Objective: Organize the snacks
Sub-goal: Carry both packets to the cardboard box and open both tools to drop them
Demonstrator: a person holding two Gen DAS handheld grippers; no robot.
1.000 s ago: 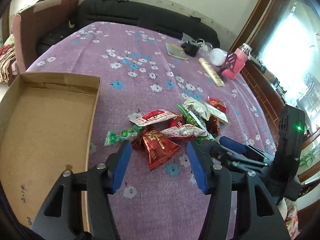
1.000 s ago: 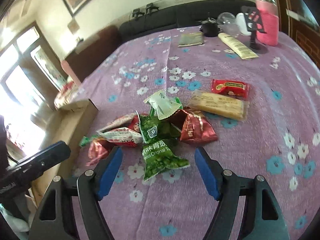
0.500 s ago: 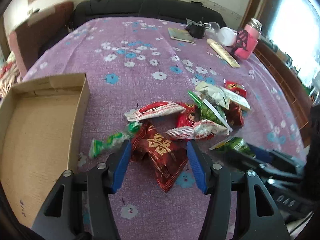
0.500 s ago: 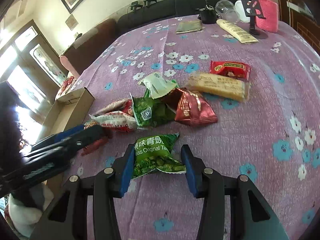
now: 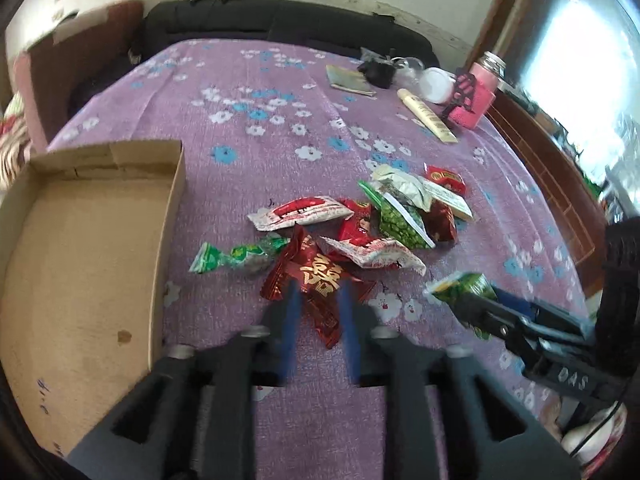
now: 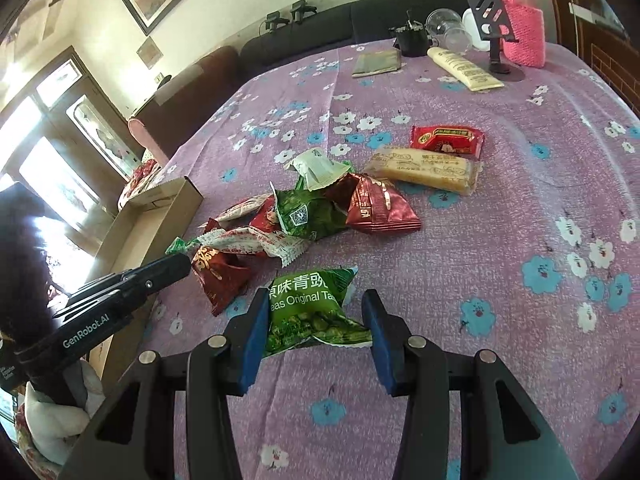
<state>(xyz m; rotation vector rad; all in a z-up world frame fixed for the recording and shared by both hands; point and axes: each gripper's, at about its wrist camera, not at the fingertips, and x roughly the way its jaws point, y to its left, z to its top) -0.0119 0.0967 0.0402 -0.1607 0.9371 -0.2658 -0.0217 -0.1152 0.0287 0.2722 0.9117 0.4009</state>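
Observation:
A pile of snack packets (image 5: pixel 360 224) lies on the purple flowered cloth (image 5: pixel 260 92). My left gripper (image 5: pixel 318 304) is shut on a dark red packet with gold characters (image 5: pixel 316 280), which rests on the cloth. My right gripper (image 6: pixel 314 312) is shut on a green pea packet (image 6: pixel 312 308) and holds it just in front of the pile (image 6: pixel 320 208). The green packet also shows in the left wrist view (image 5: pixel 460 286), in the right gripper's fingers. An open cardboard box (image 5: pixel 80 248) lies to the left of the pile.
A red packet (image 6: pixel 446 140) and a yellow bar (image 6: pixel 424 168) lie right of the pile. At the far end stand a pink bottle (image 6: pixel 522 20), a phone stand (image 6: pixel 496 24), a cream tube (image 6: pixel 464 68), a notebook (image 6: pixel 378 62). A sofa (image 5: pixel 280 28) runs behind.
Both grippers have closed: the left on the dark red packet, the right on the green pea packet. The green packet has been pulled away from the pile toward me.

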